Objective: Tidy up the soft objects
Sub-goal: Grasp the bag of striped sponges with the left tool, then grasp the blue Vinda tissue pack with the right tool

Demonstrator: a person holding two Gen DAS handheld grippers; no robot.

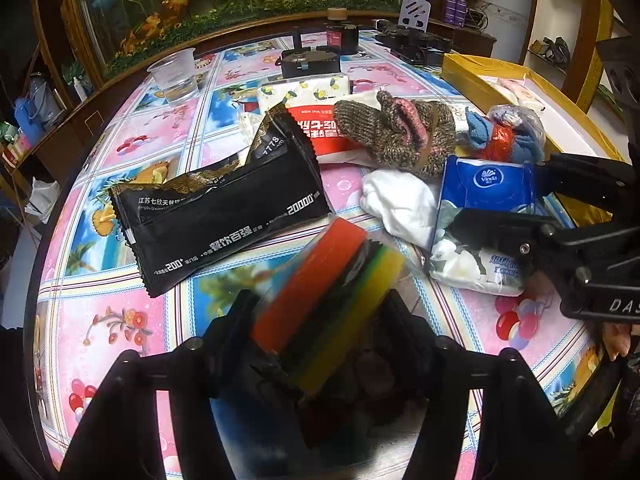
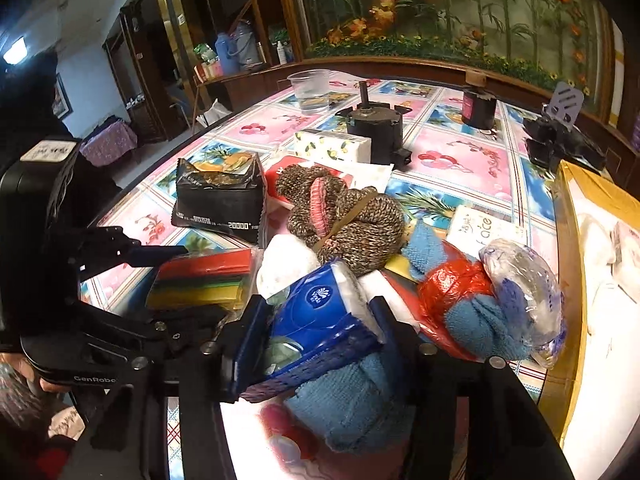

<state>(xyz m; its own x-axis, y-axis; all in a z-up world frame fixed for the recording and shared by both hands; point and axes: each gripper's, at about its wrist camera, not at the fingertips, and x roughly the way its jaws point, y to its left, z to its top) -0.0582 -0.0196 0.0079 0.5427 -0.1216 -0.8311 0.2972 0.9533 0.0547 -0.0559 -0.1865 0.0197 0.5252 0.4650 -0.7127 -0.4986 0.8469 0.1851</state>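
My left gripper (image 1: pixel 320 308) is shut on a pack of striped sponges (image 1: pixel 332 296), red, green and yellow, held just above the table; it also shows in the right wrist view (image 2: pixel 204 280). My right gripper (image 2: pixel 316 320) is shut on a blue Vinda tissue pack (image 2: pixel 316 312), seen too in the left wrist view (image 1: pixel 484 216). Behind lie knitted brown gloves (image 1: pixel 396 136), a white cloth (image 1: pixel 400 200), a black wipe packet (image 1: pixel 216 216), a red wet-wipe pack (image 1: pixel 328 132) and blue cloths in plastic (image 2: pixel 492 308).
A yellow-edged box (image 2: pixel 568 248) with white items stands at the right. A plastic cup (image 1: pixel 176 76), a black motor part (image 2: pixel 376 124), a dark jar (image 2: pixel 478 108) and a flowered tissue pack (image 2: pixel 332 148) stand farther back on the patterned tablecloth (image 1: pixel 120 320).
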